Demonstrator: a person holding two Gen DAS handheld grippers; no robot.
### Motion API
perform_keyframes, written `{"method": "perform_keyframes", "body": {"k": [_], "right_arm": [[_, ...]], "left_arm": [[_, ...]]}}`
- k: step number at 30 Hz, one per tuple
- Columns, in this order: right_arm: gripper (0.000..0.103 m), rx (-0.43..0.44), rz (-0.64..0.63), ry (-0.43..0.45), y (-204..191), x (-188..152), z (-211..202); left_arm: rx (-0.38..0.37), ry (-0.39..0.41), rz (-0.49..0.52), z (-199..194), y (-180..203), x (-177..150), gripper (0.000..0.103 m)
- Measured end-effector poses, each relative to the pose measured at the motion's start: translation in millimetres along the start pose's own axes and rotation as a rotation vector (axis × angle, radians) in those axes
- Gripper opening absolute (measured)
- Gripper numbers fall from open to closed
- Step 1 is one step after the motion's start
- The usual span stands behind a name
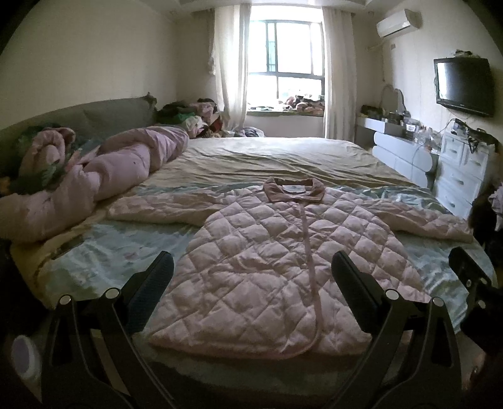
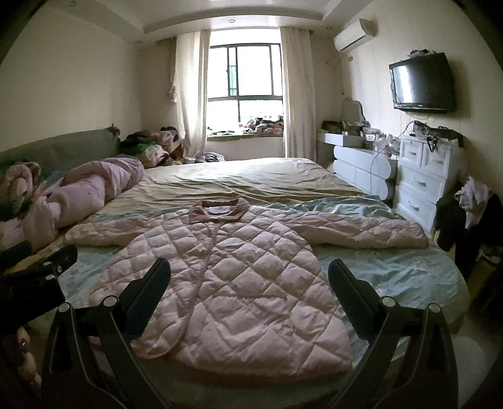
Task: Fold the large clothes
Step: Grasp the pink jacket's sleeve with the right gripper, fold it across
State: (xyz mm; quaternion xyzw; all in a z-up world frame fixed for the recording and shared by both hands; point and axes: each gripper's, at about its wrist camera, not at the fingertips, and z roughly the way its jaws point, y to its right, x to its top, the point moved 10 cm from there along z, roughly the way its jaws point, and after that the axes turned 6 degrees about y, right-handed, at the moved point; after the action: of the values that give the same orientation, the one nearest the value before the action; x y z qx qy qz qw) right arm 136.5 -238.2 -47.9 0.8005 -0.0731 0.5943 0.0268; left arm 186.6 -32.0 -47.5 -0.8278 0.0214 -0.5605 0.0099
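Two hand-held grippers hang above the foot of a wide bed (image 1: 103,251), each with its fingers spread wide and nothing between them. The left gripper (image 1: 251,283) is framed over the lower body of a pink quilted jacket (image 1: 267,267), its pads apart from the fabric; the right gripper (image 2: 248,286) sits just beside it, over the jacket's right half, and each tool shows at the edge of the other's view.

The jacket lies face up and spread flat on a pale blue sheet (image 2: 402,273), hem nearest the grippers and close to the bed's near edge, front placket running up the middle to a darker pink collar (image 1: 294,188). Both sleeves stretch straight out to the sides: the one on the right ends near the bed's right edge, the one on the left stops just short of a rolled pink duvet (image 1: 119,163) bunched along the left side against a grey headboard (image 1: 78,116).

Blue sheet shows bare on either side of the jacket's body, below each sleeve. Beyond the collar a broad stretch of wrinkled beige sheet (image 2: 251,176) lies open as far as the window end.

To the right, white drawers (image 2: 421,185) stand close beside the bed, with dark clothes hung just past them. A heap of garments (image 1: 188,116) sits at the far left corner, and a curtained window (image 2: 245,85), a wall television (image 2: 421,83) and an air conditioner (image 1: 397,22) close the room
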Motion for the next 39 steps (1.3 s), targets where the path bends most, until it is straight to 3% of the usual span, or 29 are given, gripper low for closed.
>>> {"method": "perform_keyframes", "body": {"k": [11, 20, 29, 39], "right_arm": [[0.099, -0.037, 0.006, -0.048, 30, 5, 88], [0.099, -0.101, 0.011, -0.061, 81, 10, 157], [0.099, -0.191, 0.026, -0.093, 162, 1, 224], [0.099, -0.331, 0.087, -0.161, 286, -26, 277]], "left_arm": [[-0.015, -0.041, 0.013, 86, 33, 19, 0.094], [-0.037, -0.046, 0.03, 154, 82, 33, 0.094], [-0.086, -0.062, 0.067, 217, 155, 33, 0.094], [-0.113, -0.089, 0.078, 264, 228, 28, 0.094]]}}
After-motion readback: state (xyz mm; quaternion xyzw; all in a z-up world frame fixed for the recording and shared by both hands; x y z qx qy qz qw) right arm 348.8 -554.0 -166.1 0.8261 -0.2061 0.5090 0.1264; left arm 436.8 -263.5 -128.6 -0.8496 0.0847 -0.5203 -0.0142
